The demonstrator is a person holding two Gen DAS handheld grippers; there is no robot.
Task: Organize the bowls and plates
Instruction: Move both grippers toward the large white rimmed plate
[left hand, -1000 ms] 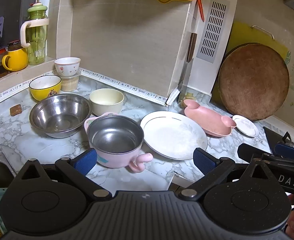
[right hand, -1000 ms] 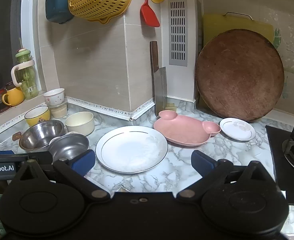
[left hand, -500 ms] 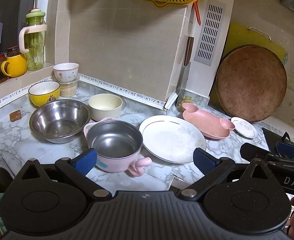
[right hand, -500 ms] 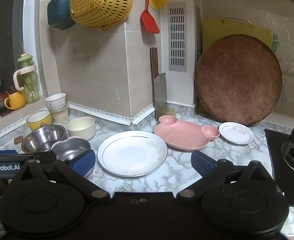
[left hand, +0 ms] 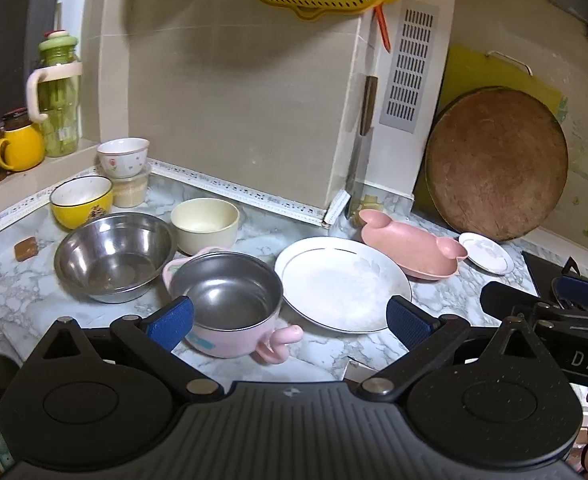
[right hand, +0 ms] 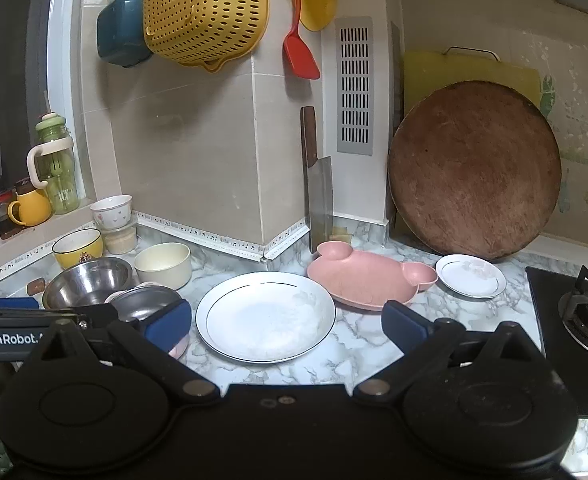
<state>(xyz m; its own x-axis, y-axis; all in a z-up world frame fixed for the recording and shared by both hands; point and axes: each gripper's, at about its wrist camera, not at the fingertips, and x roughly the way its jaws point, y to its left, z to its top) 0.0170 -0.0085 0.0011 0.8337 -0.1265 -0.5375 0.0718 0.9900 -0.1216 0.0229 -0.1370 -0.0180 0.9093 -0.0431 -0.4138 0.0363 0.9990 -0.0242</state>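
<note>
Left tool: the left tool (left hand: 290, 318) is held low over the grey-veined marble worktop (left hand: 262, 240) with its blue pads spread wide; nothing is gripped.
Right tool: the right tool (right hand: 287, 320) is likewise spread and empty, aimed at the large white gold-rimmed plate (right hand: 265, 316).
Bowls: a steel-lined pink bowl with a looped handle (left hand: 228, 304) sits nearest the left tool; the large stainless steel bowl (left hand: 114, 256), the cream bowl (left hand: 205, 225) and the yellow bowl (left hand: 81, 201) are clustered just behind it, apart from one another and not nested.
Plates: the large white plate lies flat, its far edge just beside the pink bear-shaped dish (right hand: 368, 278); a small white saucer (right hand: 471, 276) lies beyond that, near the round wooden board (right hand: 474, 172) leaned on the wall.
Why so placed: bowls are gathered left and plates right, so each tool is judged to face its own group.
Stage: judged early, since no stacking is seen.
</note>
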